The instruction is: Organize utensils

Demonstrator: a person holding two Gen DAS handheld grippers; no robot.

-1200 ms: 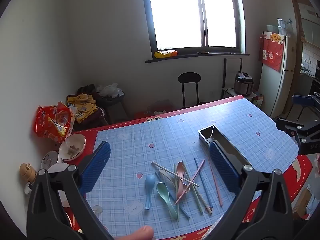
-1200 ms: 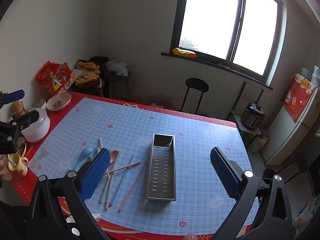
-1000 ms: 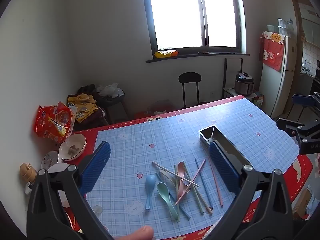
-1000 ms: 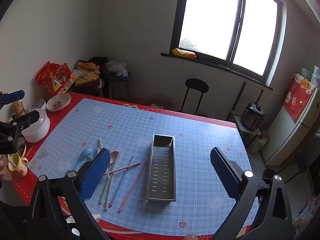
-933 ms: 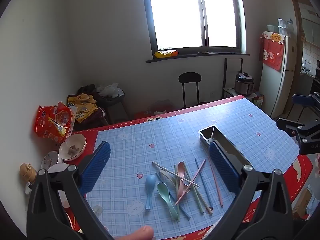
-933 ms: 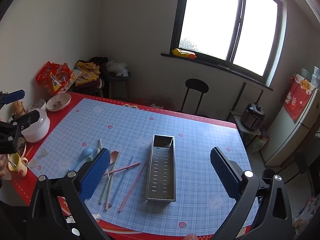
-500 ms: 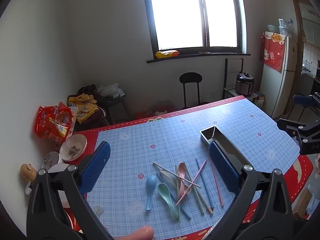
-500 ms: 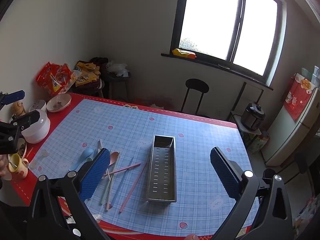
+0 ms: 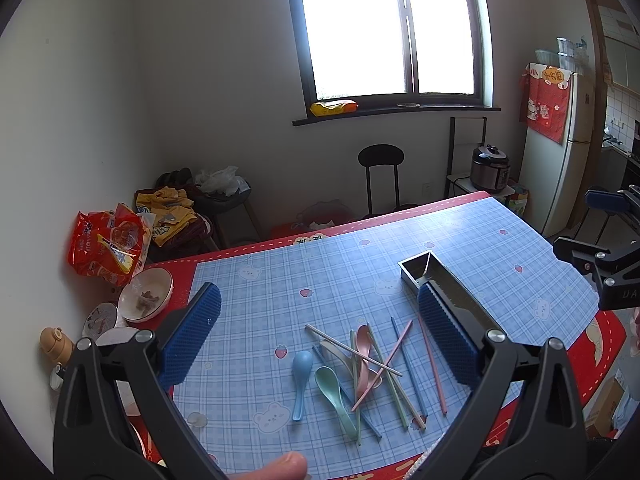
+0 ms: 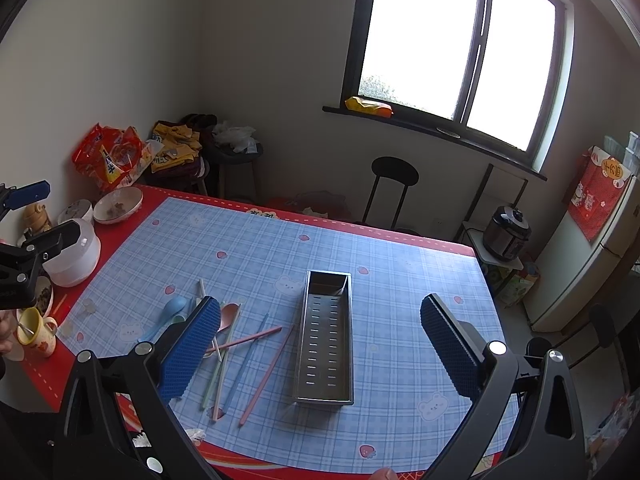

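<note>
Left gripper: jaws wide apart, empty. Spoons and chopsticks heaped at 6 o'clock; steel tray at 3 o'clock.

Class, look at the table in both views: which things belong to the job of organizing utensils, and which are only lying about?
For the job: blue spoon, green spoon, pink spoon, chopsticks, metal tray.

Lying about: dirty bowl, snack bag, yellow mug, white pot.

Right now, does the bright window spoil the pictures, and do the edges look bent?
Left wrist view: the window is blown out white, yet the spoons stay sharp. Right wrist view: the window is also washed out; the metal tray is clear. In both, fisheye bends the walls and darkens the corners.
</note>
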